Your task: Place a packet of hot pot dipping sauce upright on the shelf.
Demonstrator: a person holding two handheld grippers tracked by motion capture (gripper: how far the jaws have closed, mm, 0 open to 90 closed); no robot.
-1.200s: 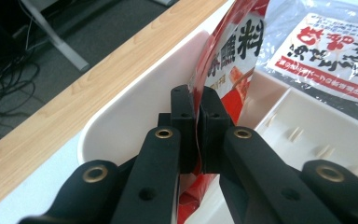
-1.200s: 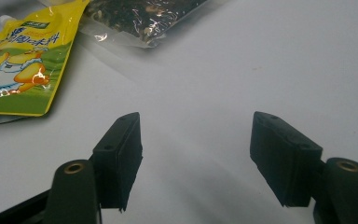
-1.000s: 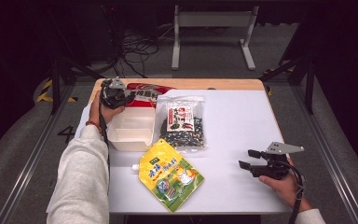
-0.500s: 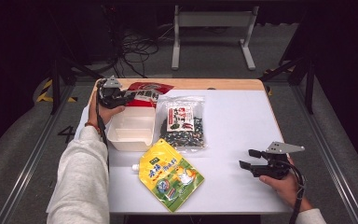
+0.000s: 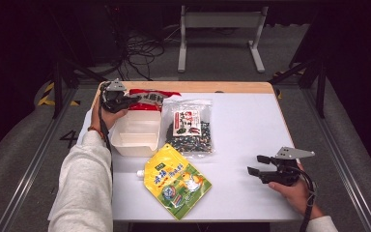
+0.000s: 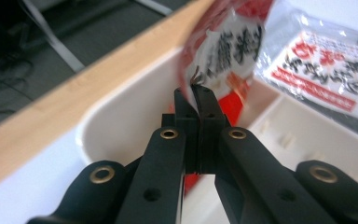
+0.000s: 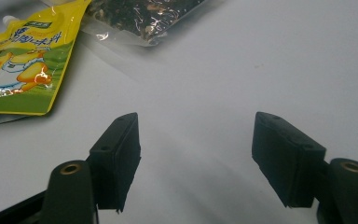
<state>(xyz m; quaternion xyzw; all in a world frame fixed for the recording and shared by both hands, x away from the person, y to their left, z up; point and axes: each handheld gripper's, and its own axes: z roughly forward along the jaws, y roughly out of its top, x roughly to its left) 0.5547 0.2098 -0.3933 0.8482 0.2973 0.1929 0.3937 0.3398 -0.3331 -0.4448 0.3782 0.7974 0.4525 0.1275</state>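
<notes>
**Left hand-held gripper pinching the red packet over the tub**

Left hand-held gripper point(image 6: 196, 93) has its jaws squeezed together on the edge of the red snack packet point(image 6: 228, 51), having just closed on it. That packet sits at the far left of the bench point(image 5: 241, 130), over the far rim of the white tub point(image 5: 135, 137). Right hand-held gripper point(image 7: 196, 154) rests at the near right with jaws apart, nothing between them. Clear bag of dark snacks point(image 5: 188, 128) lies just right of the tub; yellow pouch point(image 5: 174, 181) lies nearer.
</notes>
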